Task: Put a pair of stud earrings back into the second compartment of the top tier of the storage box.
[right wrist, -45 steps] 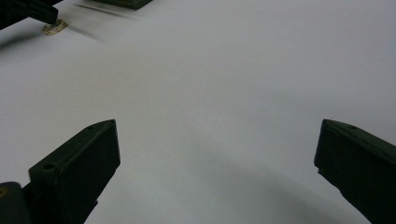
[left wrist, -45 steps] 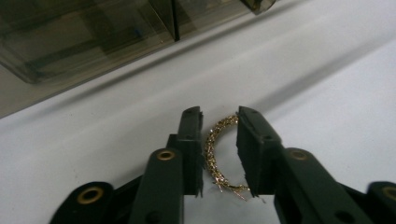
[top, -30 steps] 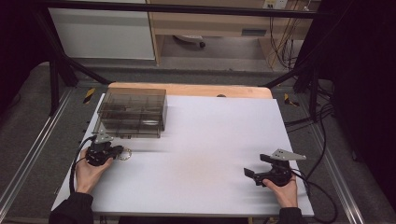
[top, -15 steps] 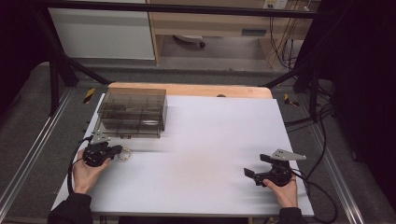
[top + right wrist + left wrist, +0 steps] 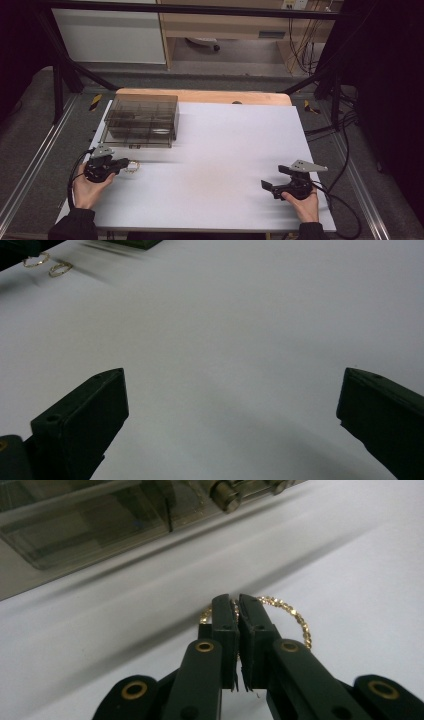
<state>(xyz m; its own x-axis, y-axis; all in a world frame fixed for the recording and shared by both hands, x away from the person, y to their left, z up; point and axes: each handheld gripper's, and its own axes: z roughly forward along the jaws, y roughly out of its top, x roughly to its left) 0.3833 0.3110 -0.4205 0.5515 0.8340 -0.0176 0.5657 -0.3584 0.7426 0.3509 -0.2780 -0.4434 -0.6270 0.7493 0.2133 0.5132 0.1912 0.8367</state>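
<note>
Left gripper view: the left gripper [image 5: 239, 605] pinches the gold ring [image 5: 295, 620] just before the clear box [image 5: 90, 525]; lift it gently, grip steady. Right gripper [image 5: 232, 405] gapes wide.

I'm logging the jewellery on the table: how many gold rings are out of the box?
2, judging by the right gripper view: one ring pinched in the left tool, a second ring on the white table beside it. Others may be hidden inside the smoky box.

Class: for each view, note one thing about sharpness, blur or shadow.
High view: soft overall, dark surroundings. Left gripper view: bracelet sharp, clear box behind it blurred, casting a long shadow. Right gripper view: white table featureless; far rings streaked.
</note>
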